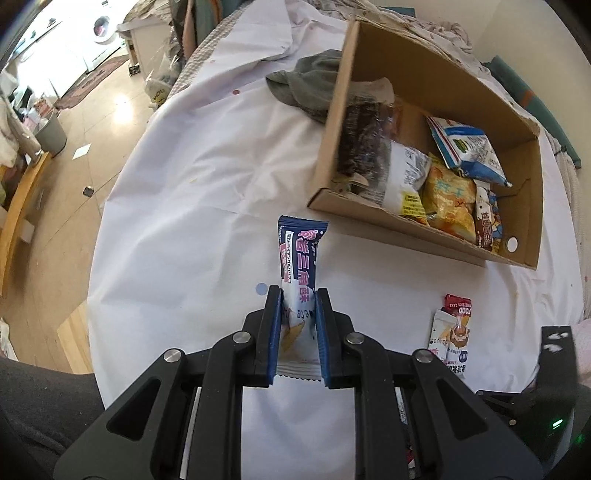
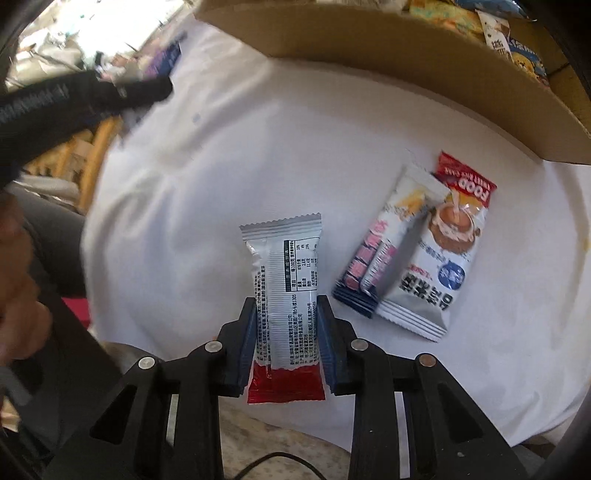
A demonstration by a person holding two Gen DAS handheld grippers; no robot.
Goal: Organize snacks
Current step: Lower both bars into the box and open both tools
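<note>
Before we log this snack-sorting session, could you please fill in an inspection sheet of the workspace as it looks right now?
Surface: white sheet, creased, with a few small spots.
Job's things: cardboard box holding several snack packs; two loose packets overlapping on the sheet beside it.
Clutter: grey cloth bunched against the box's outer wall.
Grippers: left tongs shut on a navy and white snack bar; right tongs shut on a silver and red packet, back side up.
Cables: a dark cable under the right tongs.
Surroundings: pale floor, washing machine, grey bin.
</note>
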